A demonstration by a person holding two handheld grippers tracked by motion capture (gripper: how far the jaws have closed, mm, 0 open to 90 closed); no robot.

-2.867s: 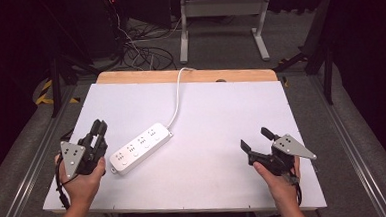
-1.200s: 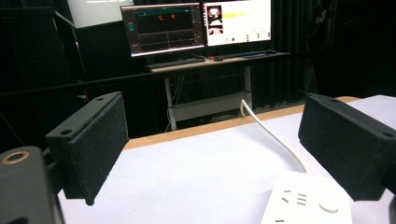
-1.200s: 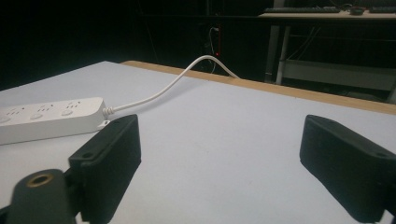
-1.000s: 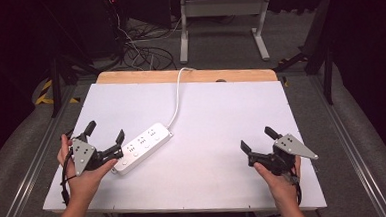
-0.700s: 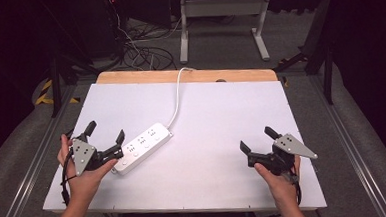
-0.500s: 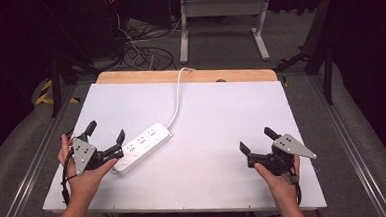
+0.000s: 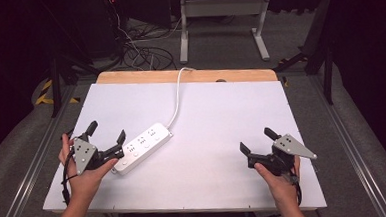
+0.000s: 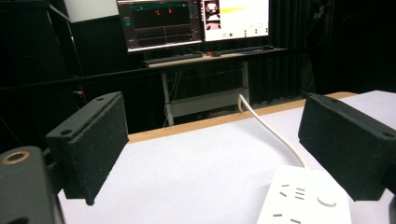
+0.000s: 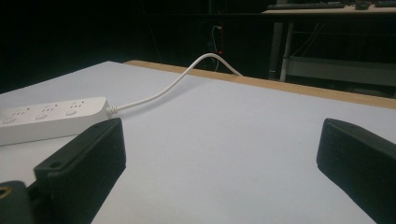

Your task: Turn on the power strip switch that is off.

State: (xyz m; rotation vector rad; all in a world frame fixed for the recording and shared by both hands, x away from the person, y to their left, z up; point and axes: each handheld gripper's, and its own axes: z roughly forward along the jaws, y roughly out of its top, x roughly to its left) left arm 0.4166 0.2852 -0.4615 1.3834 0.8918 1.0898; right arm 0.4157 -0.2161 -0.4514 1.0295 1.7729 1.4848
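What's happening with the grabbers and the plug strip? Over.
Left gripper open beside power strip. Right gripper open, holding nothing. Table clear between them.

The left gripper (image 8: 212, 154) stands wide apart, a white power strip (image 8: 303, 198) just inside its right jaw (cable (image 8: 268, 130) trailing ahead).

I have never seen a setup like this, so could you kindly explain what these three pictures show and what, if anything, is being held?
A person sits at a white table with a hand-held two-jaw tool in each hand. The high view looks down from above; the other two pictures come from cameras riding on each tool, looking along its black jaws. A white power strip lies on the table, its cord running off the far edge. The left gripper is open beside the strip's near end; the right gripper is open over bare table. Nothing is held.
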